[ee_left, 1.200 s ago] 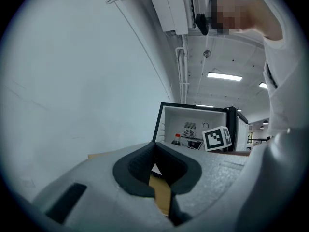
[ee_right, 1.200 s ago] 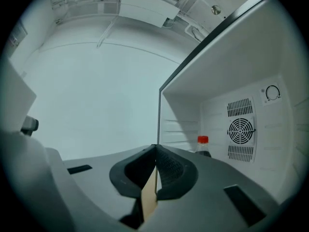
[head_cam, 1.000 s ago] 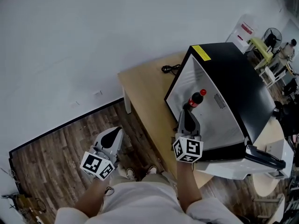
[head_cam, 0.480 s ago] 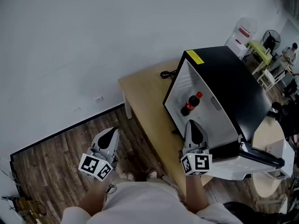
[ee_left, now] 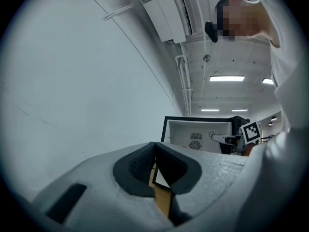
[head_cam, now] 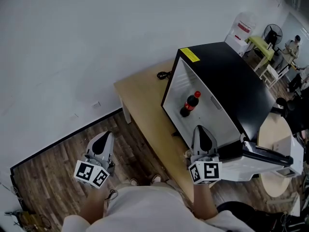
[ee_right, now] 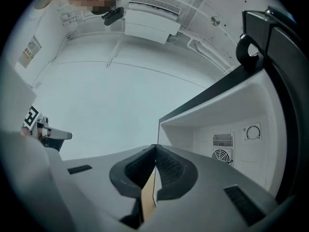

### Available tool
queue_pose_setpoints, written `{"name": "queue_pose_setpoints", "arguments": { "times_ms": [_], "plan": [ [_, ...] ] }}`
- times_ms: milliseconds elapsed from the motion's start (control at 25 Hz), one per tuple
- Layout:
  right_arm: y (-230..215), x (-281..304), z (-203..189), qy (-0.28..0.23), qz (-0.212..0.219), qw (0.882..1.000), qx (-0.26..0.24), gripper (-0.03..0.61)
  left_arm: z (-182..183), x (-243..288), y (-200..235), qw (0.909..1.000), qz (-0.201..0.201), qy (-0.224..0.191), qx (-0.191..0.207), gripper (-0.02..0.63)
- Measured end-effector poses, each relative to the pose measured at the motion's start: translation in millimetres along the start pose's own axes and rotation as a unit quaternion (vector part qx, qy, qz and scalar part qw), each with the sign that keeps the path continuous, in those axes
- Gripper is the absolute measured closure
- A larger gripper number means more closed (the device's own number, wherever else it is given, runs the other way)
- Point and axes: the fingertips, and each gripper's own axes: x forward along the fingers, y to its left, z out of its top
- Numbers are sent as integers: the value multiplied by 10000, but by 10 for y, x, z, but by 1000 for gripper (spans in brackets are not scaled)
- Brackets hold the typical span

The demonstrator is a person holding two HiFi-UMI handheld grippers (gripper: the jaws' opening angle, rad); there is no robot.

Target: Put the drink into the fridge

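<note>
The drink, a dark cola bottle (head_cam: 189, 104) with a red cap, stands inside the open black mini fridge (head_cam: 227, 88) on the wooden table (head_cam: 140, 100). My right gripper (head_cam: 201, 131) is shut and empty, just outside the fridge's front edge, a short way below the bottle. In the right gripper view, the right gripper (ee_right: 155, 147) has its pads together, with the white fridge interior (ee_right: 227, 129) ahead on the right. My left gripper (head_cam: 100, 141) hangs over the floor left of the table, shut and empty. The left gripper (ee_left: 154, 145) points toward the fridge (ee_left: 198, 134).
The fridge door (head_cam: 263, 158) stands swung open at the lower right, its black handle toward me. A black cable (head_cam: 164, 75) lies on the table behind the fridge. A round table (head_cam: 275, 129), a water dispenser (head_cam: 240, 29) and chairs stand at the right. A white wall lies ahead.
My right gripper has drawn back out of the fridge toward me, away from the bottle, which stays standing inside. The left gripper has dropped slightly to the left.
</note>
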Motion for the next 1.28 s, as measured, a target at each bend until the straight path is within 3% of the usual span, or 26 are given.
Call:
{"name": "queue_pose_setpoints", "arguments": {
  "times_ms": [400, 1280],
  "plan": [
    [-47, 24, 103, -109, -52, 9999, -19, 577, 52, 79, -61, 9999, -133, -46, 39, 598],
    [-58, 115, -39, 53, 144, 9998, 91, 577, -120, 31, -95, 9999, 86, 53, -89, 599]
  ]
}}
